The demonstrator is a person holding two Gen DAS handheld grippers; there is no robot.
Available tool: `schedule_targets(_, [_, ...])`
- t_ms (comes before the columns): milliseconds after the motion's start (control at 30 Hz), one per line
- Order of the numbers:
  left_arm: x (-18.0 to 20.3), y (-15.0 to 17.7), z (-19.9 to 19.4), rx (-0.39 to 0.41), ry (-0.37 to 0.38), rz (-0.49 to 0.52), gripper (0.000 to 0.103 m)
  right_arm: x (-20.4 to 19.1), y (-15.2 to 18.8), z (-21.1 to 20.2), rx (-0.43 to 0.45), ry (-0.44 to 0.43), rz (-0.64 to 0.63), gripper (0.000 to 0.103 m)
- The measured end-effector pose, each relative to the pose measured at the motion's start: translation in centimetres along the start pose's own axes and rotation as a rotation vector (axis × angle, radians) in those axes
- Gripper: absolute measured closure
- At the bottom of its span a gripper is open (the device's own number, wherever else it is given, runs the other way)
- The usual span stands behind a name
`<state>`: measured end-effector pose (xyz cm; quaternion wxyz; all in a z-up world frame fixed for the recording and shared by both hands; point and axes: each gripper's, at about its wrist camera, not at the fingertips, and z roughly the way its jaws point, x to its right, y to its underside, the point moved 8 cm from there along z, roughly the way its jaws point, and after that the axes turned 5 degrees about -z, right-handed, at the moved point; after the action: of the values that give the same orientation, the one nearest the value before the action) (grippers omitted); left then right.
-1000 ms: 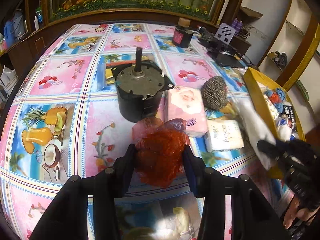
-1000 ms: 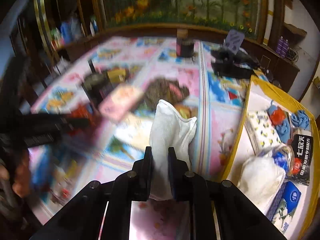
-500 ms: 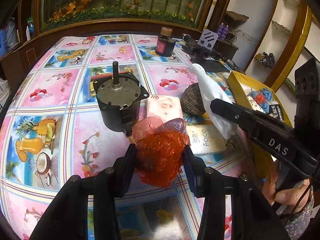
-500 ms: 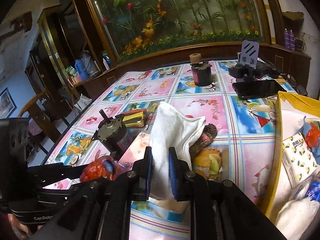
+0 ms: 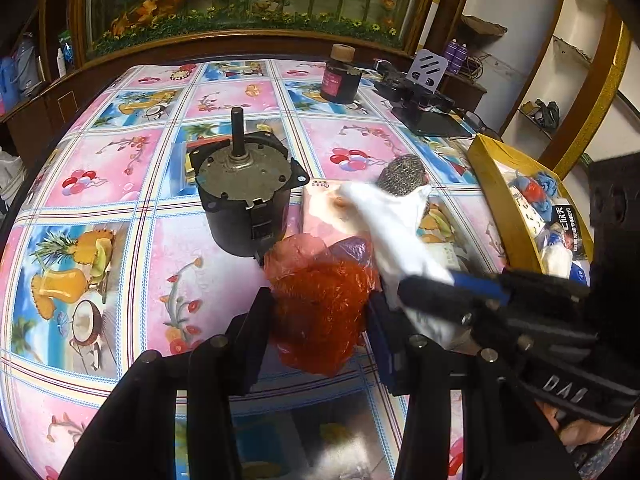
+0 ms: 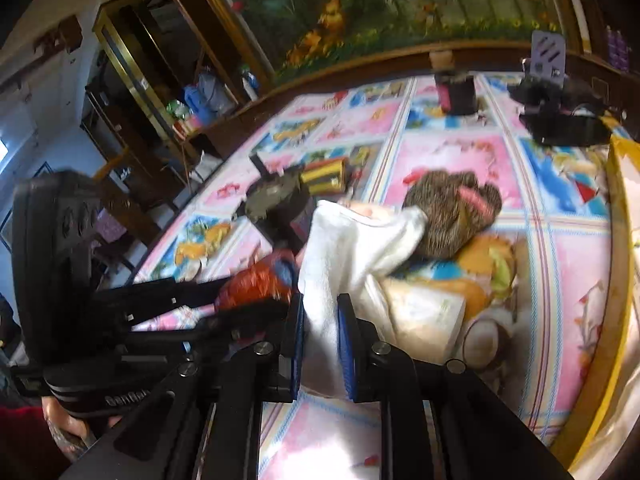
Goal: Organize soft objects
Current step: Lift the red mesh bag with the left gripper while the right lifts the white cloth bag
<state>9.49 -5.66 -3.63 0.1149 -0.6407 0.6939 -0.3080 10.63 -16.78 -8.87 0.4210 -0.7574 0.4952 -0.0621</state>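
right gripper [image 5: 424, 296] body: white letters "DA", a third letter unclear
left gripper [image 6: 256, 300] body: white lettering "Gen…", blurred
black packet [image 5: 568, 228] in yellow box [image 5: 492, 196]: white Chinese characters, too small to read
pink pack [image 5: 332, 208]: small red print at its corner, illegible

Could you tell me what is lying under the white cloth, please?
Under the white cloth lie a pink packet and part of the brown scourer; their covered parts are hidden.
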Motion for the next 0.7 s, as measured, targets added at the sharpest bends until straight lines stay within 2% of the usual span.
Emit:
schedule_targets(100, [0.0,0.2,0.1,-0.008,-0.001,0.004,0.059,-0.3,0.1,0.1,0.000,0.066,-0.053,0.085])
schedule_targets(267, [-0.2,0.2,0.1,-0.010,-0.005,-0.008,0.059,-0.4,-0.3,-0.1,0.009,0.137,-0.102,0.072])
schedule_targets(533, [-0.2,0.1,0.0,-0.005,-0.008,-0.009,0.059,-0.5,-0.6,-1.0,0.040,0.198,-0.162,0.070])
schedule_targets(600, [-0.3,0.1,0.0,-0.005,-0.008,-0.012,0.060,-0.9,-0.8,-1.6,0.062,0.212,-0.187,0.054])
schedule_targets(667, [-0.7,0.0,-0.1,0.000,-0.018,-0.023,0.060,-0.7,-0.8,-1.9,0.069,0.263,-0.208,0.031])
schedule_targets(700, [-0.8,-0.1,-0.2,-0.001,-0.014,-0.031,0.060,-0.6,-0.7,-1.9,0.066,0.272,-0.215,0.028])
